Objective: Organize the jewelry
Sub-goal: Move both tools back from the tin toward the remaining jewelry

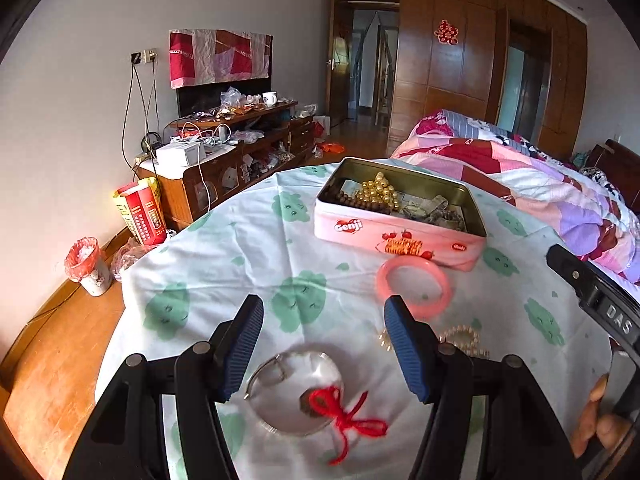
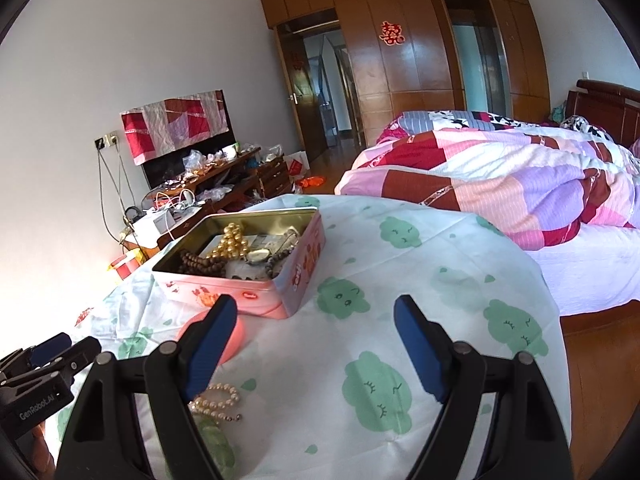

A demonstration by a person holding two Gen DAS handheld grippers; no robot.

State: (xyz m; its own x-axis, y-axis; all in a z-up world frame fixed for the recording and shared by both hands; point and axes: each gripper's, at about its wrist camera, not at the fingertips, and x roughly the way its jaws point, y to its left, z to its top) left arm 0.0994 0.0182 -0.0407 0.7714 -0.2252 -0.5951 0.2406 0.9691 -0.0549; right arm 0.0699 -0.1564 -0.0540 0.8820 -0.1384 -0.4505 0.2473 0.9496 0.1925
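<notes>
A pink open tin (image 1: pixel 400 240) holds gold beads (image 1: pixel 378 194), brown beads and other jewelry; it also shows in the right wrist view (image 2: pixel 256 300). A pink bangle (image 1: pixel 414 286) lies in front of it. A silver bangle with a red string bow (image 1: pixel 312 400) lies on the cloth below my open, empty left gripper (image 1: pixel 324 344). A pearl bracelet (image 2: pixel 216 400) lies beside the left finger of my open, empty right gripper (image 2: pixel 316 344); it also shows in the left wrist view (image 1: pixel 464 338).
The table wears a white cloth with green clouds (image 2: pixel 380 392). A bed with a patchwork quilt (image 2: pixel 500 176) stands to the right. A cluttered wooden TV cabinet (image 1: pixel 224 160) and a small bin (image 1: pixel 90 266) stand to the left.
</notes>
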